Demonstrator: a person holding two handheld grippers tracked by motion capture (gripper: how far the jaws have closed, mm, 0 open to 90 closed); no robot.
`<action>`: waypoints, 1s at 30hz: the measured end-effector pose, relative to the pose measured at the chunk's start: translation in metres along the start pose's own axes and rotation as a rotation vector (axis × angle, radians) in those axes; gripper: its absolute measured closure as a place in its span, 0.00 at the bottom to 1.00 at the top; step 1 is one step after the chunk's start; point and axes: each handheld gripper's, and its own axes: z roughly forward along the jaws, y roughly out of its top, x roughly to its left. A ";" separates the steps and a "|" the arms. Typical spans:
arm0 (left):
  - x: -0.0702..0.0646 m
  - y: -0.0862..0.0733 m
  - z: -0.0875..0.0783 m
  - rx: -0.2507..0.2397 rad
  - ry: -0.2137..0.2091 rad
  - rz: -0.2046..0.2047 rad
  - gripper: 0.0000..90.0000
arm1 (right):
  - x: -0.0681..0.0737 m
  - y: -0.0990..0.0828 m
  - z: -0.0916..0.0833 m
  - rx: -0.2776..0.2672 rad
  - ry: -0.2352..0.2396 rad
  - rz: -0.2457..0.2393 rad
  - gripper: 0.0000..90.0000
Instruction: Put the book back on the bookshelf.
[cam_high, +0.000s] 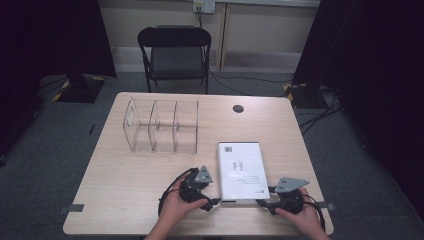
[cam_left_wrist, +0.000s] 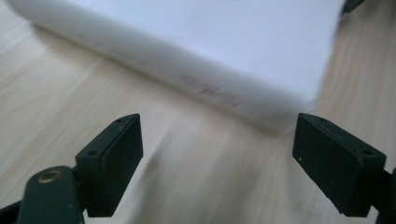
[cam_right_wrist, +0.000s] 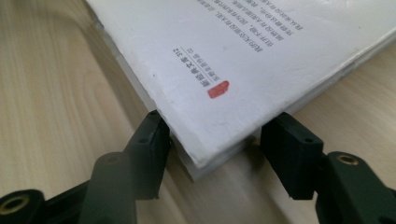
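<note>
A white book lies flat on the wooden surface, near its front edge, right of a clear organizer. My left fingers stand wide and empty just short of the book's near left corner. My right fingers straddle its near right corner, one touching its edge, not clamped.

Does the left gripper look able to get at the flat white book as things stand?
Probably yes. The left gripper sits just off the white book's near left corner with its jaws open, and bare wooden table lies between them.
</note>
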 end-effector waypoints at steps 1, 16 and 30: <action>-0.002 0.001 0.002 -0.001 -0.005 0.006 0.19 | 0.003 0.002 0.002 0.003 -0.006 0.006 0.49; -0.007 0.004 0.025 0.040 0.032 0.022 0.16 | 0.004 0.005 0.002 -0.004 -0.006 0.066 0.54; -0.008 0.009 0.026 0.031 0.081 0.006 0.17 | 0.005 0.007 -0.006 -0.030 -0.014 0.061 0.59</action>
